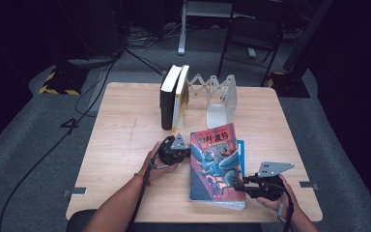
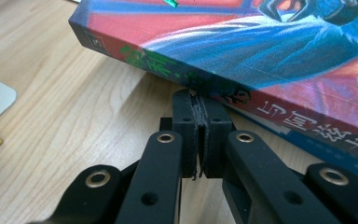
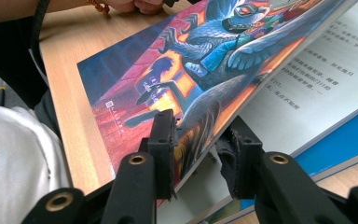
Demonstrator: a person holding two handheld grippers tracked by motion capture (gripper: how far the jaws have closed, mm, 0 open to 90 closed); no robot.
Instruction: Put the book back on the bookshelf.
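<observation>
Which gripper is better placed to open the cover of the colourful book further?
Right. The right gripper already has the lifted cover edge of the colourful book between its jaws, with a printed page showing beneath. The left gripper is shut on nothing, its tips at the spine.

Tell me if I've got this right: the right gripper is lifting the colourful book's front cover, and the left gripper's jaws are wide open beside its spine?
Not quite. The left gripper has its jaws shut, pads together with nothing between them, at the spine of the colourful book; the left gripper view shows this. The right gripper does have the raised front cover between its jaws.
</observation>
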